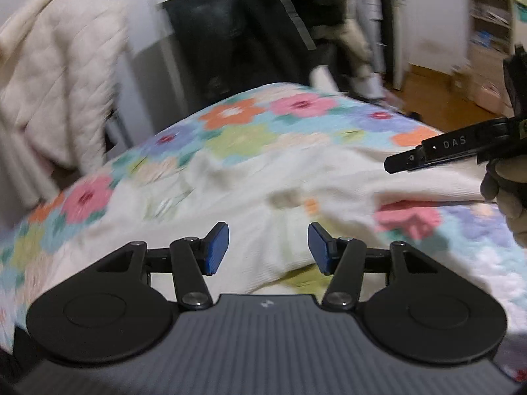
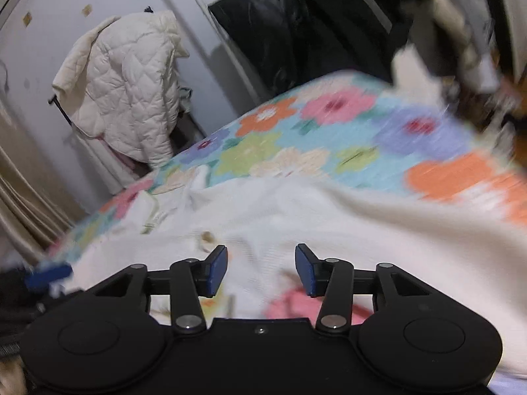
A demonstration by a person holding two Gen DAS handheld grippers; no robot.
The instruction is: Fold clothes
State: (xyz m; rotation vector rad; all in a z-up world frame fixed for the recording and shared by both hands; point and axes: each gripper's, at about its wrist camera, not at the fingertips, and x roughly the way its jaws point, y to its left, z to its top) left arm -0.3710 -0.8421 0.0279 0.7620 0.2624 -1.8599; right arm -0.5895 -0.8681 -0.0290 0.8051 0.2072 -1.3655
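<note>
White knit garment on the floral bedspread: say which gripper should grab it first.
Probably the left gripper: open, directly over a raised fold of the white knit garment. The right gripper, also open, faces flatter cloth. Motion blur leaves this uncertain.

A cream-white knit garment (image 1: 296, 177) lies spread and rumpled across the flower-patterned bedspread (image 1: 263, 115) — soft folds, one edge lifted near the right side. Its shape is blurred — possibly a sweater.
</note>
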